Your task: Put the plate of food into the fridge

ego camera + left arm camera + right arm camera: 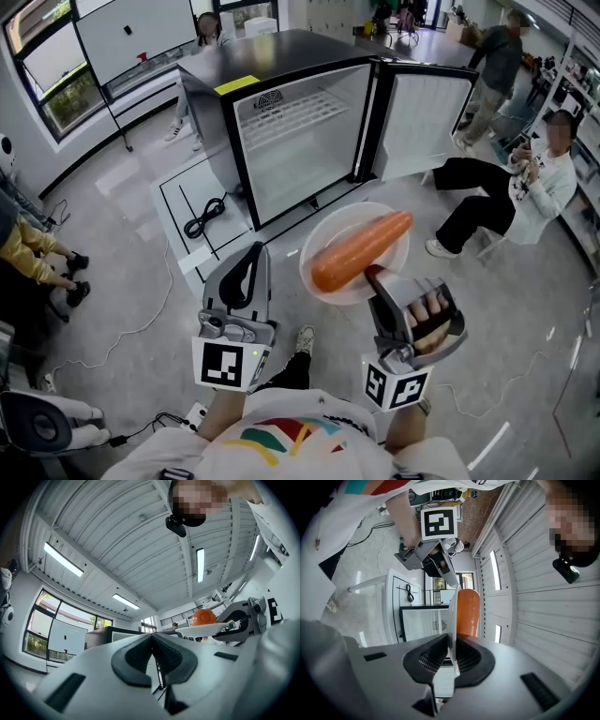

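Holds the plate (330, 228) up in the air by its near rim, with the right gripper (373, 275) narrow-jawed and clamped on that edge, the rest of the plate reaching away from the jaws. Carries one carrot (361, 251) on it, long axis slanting from near-left to far-right, its near end close to the jaws. Faces the fridge (281, 56), which stands beyond the plate and a little to the left, lower than the plate, cavity bare apart from a wire shelf (295, 112) high up. Leaves the door (427, 122) swung out to the right, just past the plate's far edge. Probably calls for a push forward, leftward and down into the opening, far rim first, kept level so the carrot does not roll off. Keeps the left gripper (253, 251) beside the plate on the left, apart from it, jaws together on nothing, so counts on the right hand alone for the carry.
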Action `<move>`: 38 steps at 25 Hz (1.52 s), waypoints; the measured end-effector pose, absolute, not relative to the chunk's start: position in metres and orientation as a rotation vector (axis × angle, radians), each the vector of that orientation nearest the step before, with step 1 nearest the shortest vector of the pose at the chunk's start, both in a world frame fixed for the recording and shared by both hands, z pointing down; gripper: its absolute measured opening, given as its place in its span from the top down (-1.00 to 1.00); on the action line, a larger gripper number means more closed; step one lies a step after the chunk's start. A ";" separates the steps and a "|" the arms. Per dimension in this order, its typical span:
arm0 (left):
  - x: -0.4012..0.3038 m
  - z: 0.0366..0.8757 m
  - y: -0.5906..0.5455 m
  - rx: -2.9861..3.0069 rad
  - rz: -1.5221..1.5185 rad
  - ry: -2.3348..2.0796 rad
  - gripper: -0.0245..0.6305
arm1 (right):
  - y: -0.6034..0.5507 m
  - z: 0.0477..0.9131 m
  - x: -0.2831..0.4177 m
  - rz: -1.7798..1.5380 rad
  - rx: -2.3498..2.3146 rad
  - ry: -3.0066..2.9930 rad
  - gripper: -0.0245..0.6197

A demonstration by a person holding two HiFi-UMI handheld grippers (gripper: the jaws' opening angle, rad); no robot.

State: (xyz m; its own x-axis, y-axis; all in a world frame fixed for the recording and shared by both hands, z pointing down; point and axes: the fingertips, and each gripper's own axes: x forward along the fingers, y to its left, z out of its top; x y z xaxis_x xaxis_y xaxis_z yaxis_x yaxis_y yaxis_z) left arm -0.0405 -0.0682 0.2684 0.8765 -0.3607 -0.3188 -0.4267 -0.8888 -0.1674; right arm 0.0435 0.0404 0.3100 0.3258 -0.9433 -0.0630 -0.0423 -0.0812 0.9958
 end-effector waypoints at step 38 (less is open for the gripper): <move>0.164 0.273 -0.267 -2.704 0.304 0.796 0.90 | -0.192 0.310 0.243 -1.062 1.319 -1.126 0.81</move>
State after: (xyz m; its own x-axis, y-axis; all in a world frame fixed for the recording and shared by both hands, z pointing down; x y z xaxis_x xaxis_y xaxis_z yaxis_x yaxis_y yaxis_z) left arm 0.1644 -0.2666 0.2727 0.8237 -0.4905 -0.2845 -0.5553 -0.7994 -0.2296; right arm 0.2427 -0.1919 0.3098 0.1622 -0.9867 0.0053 -0.0522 -0.0032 0.9986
